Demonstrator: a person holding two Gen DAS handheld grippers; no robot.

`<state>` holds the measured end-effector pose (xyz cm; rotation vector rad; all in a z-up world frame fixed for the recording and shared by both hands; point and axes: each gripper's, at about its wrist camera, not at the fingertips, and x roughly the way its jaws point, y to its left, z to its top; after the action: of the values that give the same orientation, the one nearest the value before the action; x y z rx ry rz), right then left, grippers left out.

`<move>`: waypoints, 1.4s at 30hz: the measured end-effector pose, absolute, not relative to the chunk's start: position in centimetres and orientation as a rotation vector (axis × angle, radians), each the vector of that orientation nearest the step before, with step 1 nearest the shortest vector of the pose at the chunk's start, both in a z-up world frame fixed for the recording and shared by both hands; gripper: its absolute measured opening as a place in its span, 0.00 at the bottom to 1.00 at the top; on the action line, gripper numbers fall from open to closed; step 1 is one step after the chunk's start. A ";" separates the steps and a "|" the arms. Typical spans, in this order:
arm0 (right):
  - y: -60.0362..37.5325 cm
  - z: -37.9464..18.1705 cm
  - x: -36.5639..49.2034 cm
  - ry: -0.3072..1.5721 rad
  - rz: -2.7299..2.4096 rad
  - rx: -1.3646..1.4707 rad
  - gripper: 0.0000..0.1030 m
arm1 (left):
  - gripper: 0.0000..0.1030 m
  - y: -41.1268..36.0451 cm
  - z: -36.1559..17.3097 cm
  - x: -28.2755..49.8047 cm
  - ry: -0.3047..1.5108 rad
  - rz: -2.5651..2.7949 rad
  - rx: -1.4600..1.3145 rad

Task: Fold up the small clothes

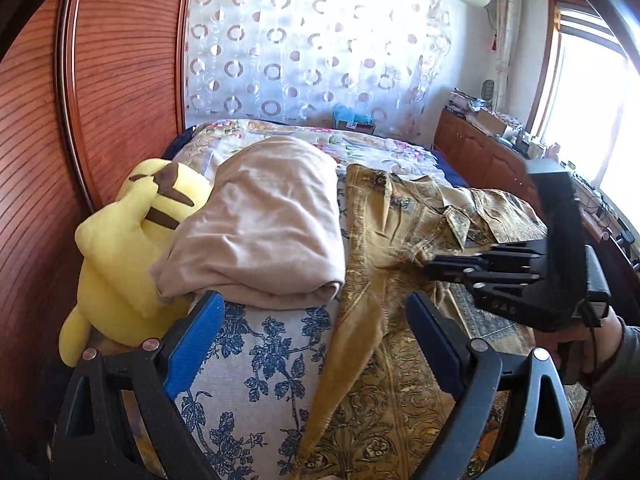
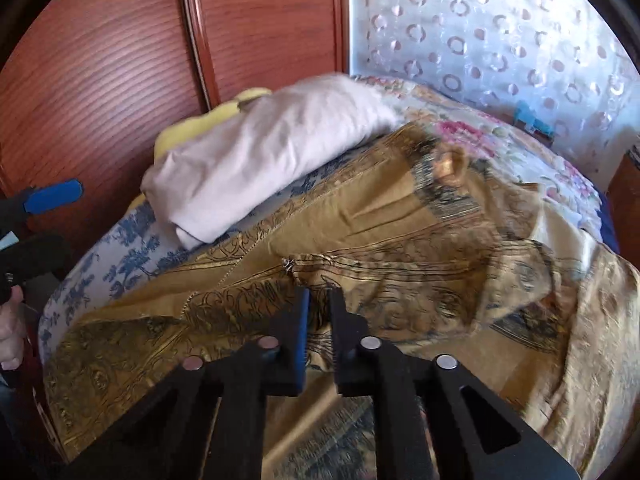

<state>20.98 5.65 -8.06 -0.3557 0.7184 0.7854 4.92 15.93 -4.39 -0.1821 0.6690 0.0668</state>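
**Gold patterned garment spread on a bed, gripped by the right tool**

A bed with a blue-and-white floral cover fills the room's middle, a reddish wooden wardrobe at ten o'clock, a sheer circle-patterned curtain at twelve, a bright window at two. A yellow plush toy leans at nine o'clock, a folded beige cloth touching it. The gold patterned garment lies across the bed, its long axis running from seven o'clock toward one in the right wrist view. The right gripper has its jaws nearly together, pinching a fold of the fabric. The left gripper hangs above the bed, jaws wide, holding nothing.
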 end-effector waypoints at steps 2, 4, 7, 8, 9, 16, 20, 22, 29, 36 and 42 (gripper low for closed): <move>4.3 -7.7 20.5 0.718 0.750 -0.335 0.06 | 0.91 15.6 -4.2 4.8 0.660 0.063 -0.179; 3.1 -7.3 19.6 0.718 0.748 -0.300 0.06 | 0.91 15.3 -4.0 4.7 0.654 0.055 -0.180; 1.8 -7.0 18.7 0.719 0.766 -0.269 0.06 | 0.91 14.9 -3.9 4.7 0.648 0.051 -0.178; 1.9 -7.0 18.6 0.715 0.780 -0.266 0.06 | 0.91 14.9 -3.9 4.8 0.647 0.054 -0.179; 2.0 -6.8 18.6 0.704 0.787 -0.265 0.06 | 0.91 14.8 -3.9 4.8 0.647 0.059 -0.181; 4.3 -7.3 19.3 0.708 0.860 -0.286 0.48 | 0.91 15.4 -3.4 3.8 0.627 0.081 -0.189; 7.7 -9.2 21.5 0.744 0.820 -0.354 0.48 | 0.91 15.6 -3.2 3.3 0.618 0.085 -0.189; 8.3 -9.8 22.3 0.756 0.790 -0.372 0.38 | 0.91 15.7 -3.4 3.2 0.620 0.084 -0.187; 4.4 -8.5 21.7 0.683 0.739 -0.306 0.05 | 0.91 15.4 -3.7 2.5 0.626 0.097 -0.179; -2.0 -8.9 18.3 0.675 0.730 -0.246 0.05 | 0.91 14.2 -3.9 2.9 0.631 0.076 -0.167; -6.3 -9.5 16.6 0.733 0.741 -0.217 0.06 | 0.91 12.8 -4.3 3.2 0.642 0.049 -0.157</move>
<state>16.60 -6.31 -9.49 -0.2170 0.7330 0.7411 3.25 12.79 -4.33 -0.1565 0.6423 0.0491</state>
